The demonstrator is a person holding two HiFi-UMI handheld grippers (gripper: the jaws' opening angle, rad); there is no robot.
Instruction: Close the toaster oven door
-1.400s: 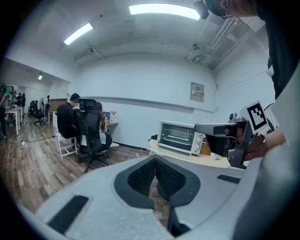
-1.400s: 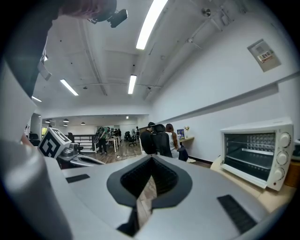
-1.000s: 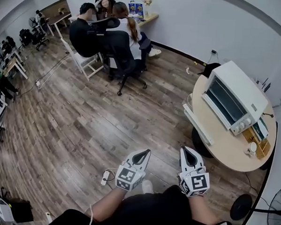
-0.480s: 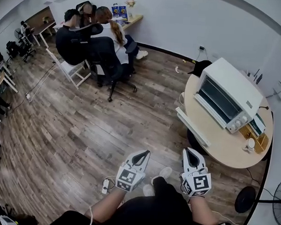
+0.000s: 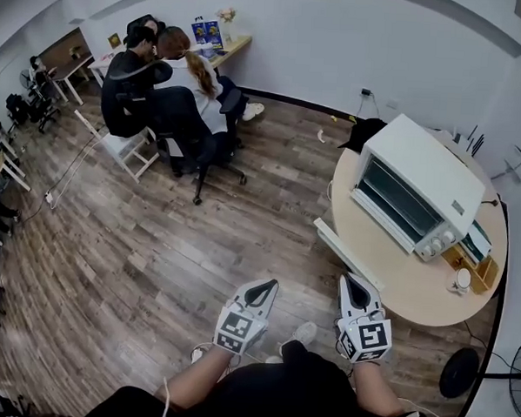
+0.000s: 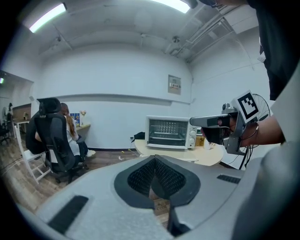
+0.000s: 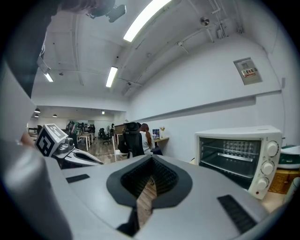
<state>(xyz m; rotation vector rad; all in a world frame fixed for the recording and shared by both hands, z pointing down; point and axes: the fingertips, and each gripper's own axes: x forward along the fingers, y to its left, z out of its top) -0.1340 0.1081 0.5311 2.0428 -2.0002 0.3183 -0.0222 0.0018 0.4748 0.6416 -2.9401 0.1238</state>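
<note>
Far left and well clear of the work, seated people [image 5: 167, 85] crowd a desk against the back wall; they play no part in the task. Nearer the wearer, the left gripper [image 5: 262, 287] is held low in front of the body over the wooden floor [image 5: 137, 240], forearm drawn in close to the torso, marker cube uppermost and nose pointing forward. Its own view shows the jaws closed tip to tip with nothing between them. The right gripper [image 5: 354, 288] is carried level with it and just beside it, in the same tucked, forward-pointing pose, and its jaws likewise meet at the tips on nothing. The matched, empty carry suggests a walking approach rather than a reach: neither tool is extended and both are well apart from the appliance. Further right, the oven door [image 5: 350, 251] is dropped fully open, lying flat and jutting past the edge of the round table [image 5: 413, 290] toward the wearer. Behind it stands the toaster oven [image 5: 418, 185], white, its cavity exposed and its knobs on the wearer's right of the opening; both gripper views show the wire rack inside. A small basket [image 5: 477, 263] and a cup [image 5: 464, 278] sit just beside the oven's right end. The closing step is judged not yet begun; the free front edge of the door faces the right gripper, which appears the better placed to get beneath it and lift.
</note>
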